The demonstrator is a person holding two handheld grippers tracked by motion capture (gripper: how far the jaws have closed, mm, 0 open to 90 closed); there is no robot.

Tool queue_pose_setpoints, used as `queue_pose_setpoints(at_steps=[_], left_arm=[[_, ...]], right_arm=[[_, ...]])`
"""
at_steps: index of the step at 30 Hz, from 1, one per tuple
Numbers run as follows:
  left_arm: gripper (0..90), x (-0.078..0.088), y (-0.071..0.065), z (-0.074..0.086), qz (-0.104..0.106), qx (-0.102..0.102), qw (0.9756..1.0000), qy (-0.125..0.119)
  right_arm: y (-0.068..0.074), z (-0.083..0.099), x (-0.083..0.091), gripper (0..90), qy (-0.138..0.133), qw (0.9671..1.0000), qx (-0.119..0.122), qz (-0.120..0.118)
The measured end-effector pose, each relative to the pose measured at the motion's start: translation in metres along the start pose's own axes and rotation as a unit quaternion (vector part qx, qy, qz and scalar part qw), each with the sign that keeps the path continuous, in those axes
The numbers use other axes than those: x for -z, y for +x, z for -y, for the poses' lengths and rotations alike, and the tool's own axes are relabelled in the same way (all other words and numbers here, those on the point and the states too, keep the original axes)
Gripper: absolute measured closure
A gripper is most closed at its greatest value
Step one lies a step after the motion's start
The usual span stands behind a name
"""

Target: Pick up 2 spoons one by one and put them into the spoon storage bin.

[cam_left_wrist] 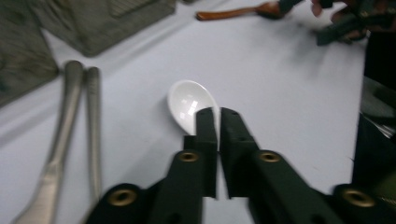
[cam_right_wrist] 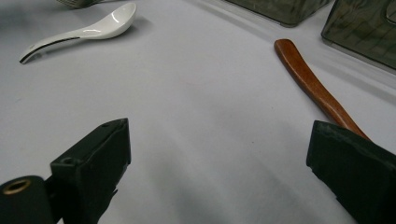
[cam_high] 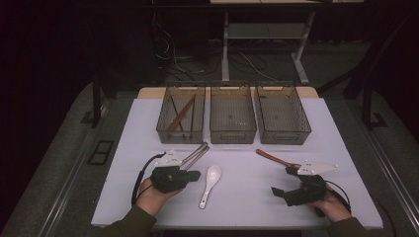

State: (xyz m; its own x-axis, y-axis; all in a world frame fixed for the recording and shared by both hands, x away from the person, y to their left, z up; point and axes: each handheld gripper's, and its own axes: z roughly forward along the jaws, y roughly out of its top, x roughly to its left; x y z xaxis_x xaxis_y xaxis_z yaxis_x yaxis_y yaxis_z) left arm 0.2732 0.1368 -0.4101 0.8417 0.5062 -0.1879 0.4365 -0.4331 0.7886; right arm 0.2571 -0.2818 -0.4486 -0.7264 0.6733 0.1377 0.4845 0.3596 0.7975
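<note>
Left gripper low over the white table with jaws pressed together on nothing, tips just over the bowl of the white ceramic spoon; right gripper spread wide and empty, well apart from that spoon. Wooden spoon lying beside the right jaw. Two metal utensils side by side left of the white spoon, three mesh bins behind in a row, the leftmost with brown chopsticks.
</note>
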Motion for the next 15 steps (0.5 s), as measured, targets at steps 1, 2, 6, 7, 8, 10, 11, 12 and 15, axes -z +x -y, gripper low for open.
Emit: queue_pose_setpoints(at_steps=[1, 2, 6, 7, 8, 10, 11, 12, 15], left_arm=[[88.8, -0.002, -0.002, 0.000, 0.005, 0.000, 1.0000, 0.004], [88.9, -0.004, -0.003, 0.000, 0.012, -0.003, 0.9999, 0.009], [88.9, -0.015, -0.008, 0.001, 0.026, -0.005, 0.9994, 0.022], [88.9, -0.018, -0.010, 0.001, 0.029, -0.007, 0.9992, 0.027], [88.9, -0.021, -0.012, 0.002, 0.032, -0.011, 0.9989, 0.034], [88.9, -0.026, -0.016, 0.003, 0.040, -0.013, 0.9983, 0.041], [88.9, -0.029, -0.017, 0.003, 0.042, -0.016, 0.9979, 0.046], [88.9, -0.031, -0.019, 0.004, 0.045, -0.017, 0.9977, 0.049], [88.9, -0.039, -0.022, 0.005, 0.055, -0.020, 0.9965, 0.060]], right_arm=[[0.000, 0.000, 0.000, 6.2, 0.000, 1.0000, 0.000, 0.000], [0.000, 0.000, 0.000, 6.2, -0.001, 1.0000, 0.000, 0.000], [-0.001, 0.000, -0.001, 6.2, 0.000, 1.0000, 0.001, 0.000], [-0.001, 0.000, -0.001, 6.2, 0.000, 1.0000, 0.000, 0.000], [-0.001, 0.000, -0.001, 6.2, 0.000, 1.0000, 0.001, 0.000], [0.000, 0.000, -0.001, 6.2, 0.001, 1.0000, 0.001, 0.000], [0.000, 0.000, -0.001, 6.2, 0.001, 1.0000, 0.001, 0.000], [0.000, 0.000, -0.001, 6.2, 0.001, 1.0000, 0.001, 0.000], [0.001, 0.000, -0.001, 6.2, 0.002, 1.0000, 0.002, 0.000]])
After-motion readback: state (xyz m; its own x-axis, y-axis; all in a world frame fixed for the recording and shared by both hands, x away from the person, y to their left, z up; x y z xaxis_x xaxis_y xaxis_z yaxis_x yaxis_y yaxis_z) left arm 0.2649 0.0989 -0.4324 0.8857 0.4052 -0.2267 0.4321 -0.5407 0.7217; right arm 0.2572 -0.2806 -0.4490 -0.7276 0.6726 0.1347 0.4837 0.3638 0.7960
